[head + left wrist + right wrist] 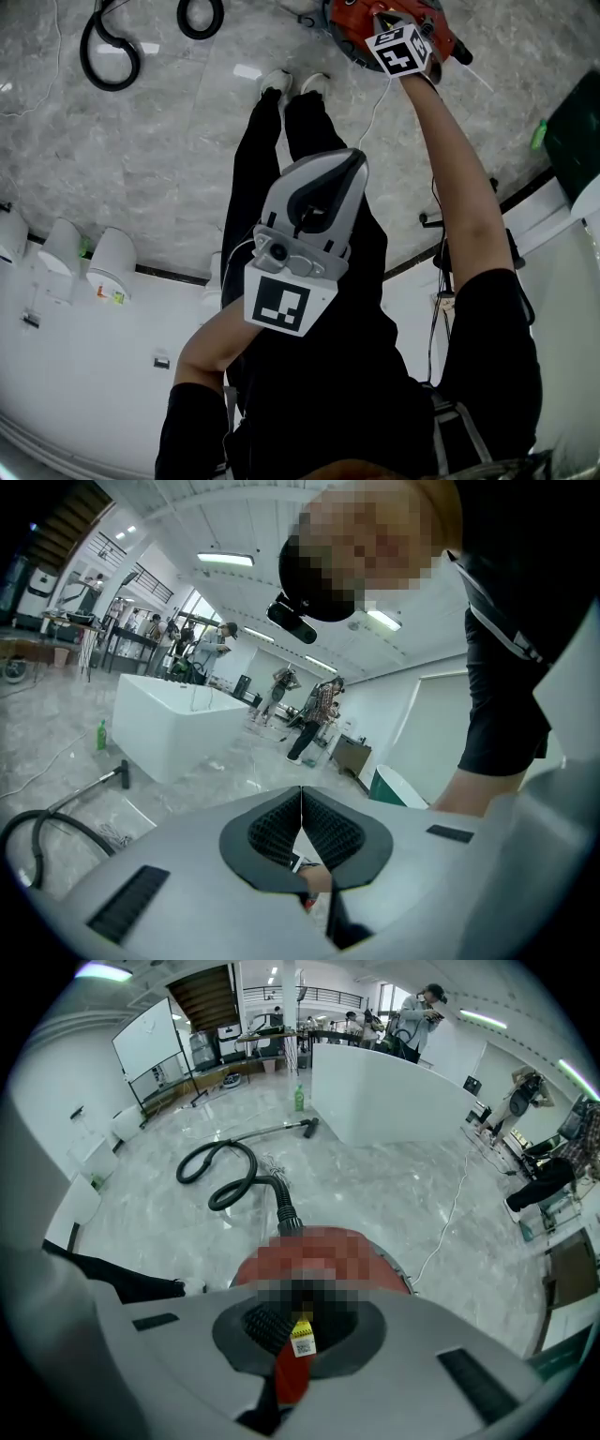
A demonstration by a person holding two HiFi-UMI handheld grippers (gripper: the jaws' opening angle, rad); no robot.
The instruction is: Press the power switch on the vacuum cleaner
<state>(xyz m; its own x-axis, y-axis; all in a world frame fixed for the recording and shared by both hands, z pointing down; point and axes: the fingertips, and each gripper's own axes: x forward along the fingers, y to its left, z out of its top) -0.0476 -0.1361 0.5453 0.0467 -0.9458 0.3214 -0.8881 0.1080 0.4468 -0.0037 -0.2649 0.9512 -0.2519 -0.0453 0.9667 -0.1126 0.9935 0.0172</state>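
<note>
Right gripper (298,1314) reaches far onto the red vacuum (349,28), jaws seemingly together though the tips are blurred; left gripper (301,794) hangs near, jaws closed, empty.

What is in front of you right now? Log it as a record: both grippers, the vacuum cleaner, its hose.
left gripper: jaws together, nothing between them, held close to the person's body
right gripper: at arm's length, over the top of the vacuum cleaner; jaw tips under a blur patch, state unclear
vacuum cleaner: red, standing on the marble floor
hose: black, looped on the floor, joined to the vacuum cleaner
power switch: cannot be made out
</note>
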